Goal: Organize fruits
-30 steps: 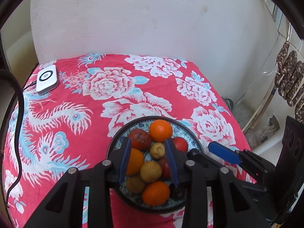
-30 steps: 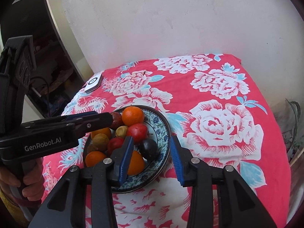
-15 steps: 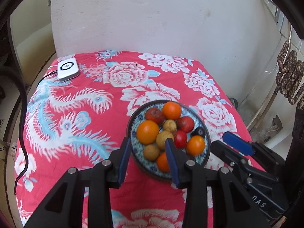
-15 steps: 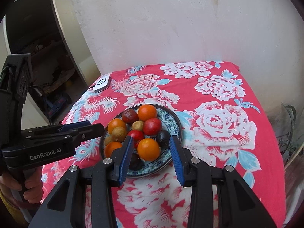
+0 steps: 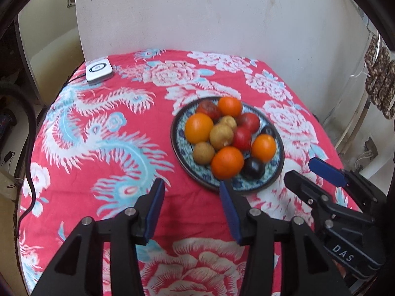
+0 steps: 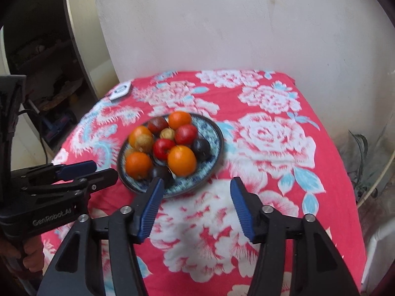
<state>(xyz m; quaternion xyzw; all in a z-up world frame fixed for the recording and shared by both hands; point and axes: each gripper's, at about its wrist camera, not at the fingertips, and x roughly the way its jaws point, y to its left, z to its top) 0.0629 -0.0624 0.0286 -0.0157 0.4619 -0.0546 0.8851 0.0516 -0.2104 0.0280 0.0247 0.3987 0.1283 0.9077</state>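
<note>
A blue patterned plate (image 5: 179, 145) (image 6: 214, 133) sits on the red floral cloth, piled with several fruits: oranges (image 5: 227, 162) (image 6: 182, 160), red fruits (image 5: 242, 138) (image 6: 186, 134), tan round ones (image 5: 221, 137) (image 6: 145, 143) and dark plums (image 5: 254, 168) (image 6: 201, 148). My left gripper (image 5: 191, 192) hovers near the plate's front-left rim, jaws opening, nothing between them. My right gripper (image 6: 196, 190) hangs before the plate's front-right rim, jaws opening too, empty. Each gripper shows in the other's view: the right gripper (image 5: 311, 172), the left gripper (image 6: 98, 171).
A white device (image 5: 98, 70) (image 6: 121, 91) with a black cable lies at the table's far left corner. A pale wall stands behind the table. A dark shelf space (image 6: 42, 56) lies to the left. A hand (image 6: 27, 259) holds the left gripper's handle.
Both grippers have pulled back from over the plate toward the table's front and their jaws have spread wider. The fruits lie as before.
</note>
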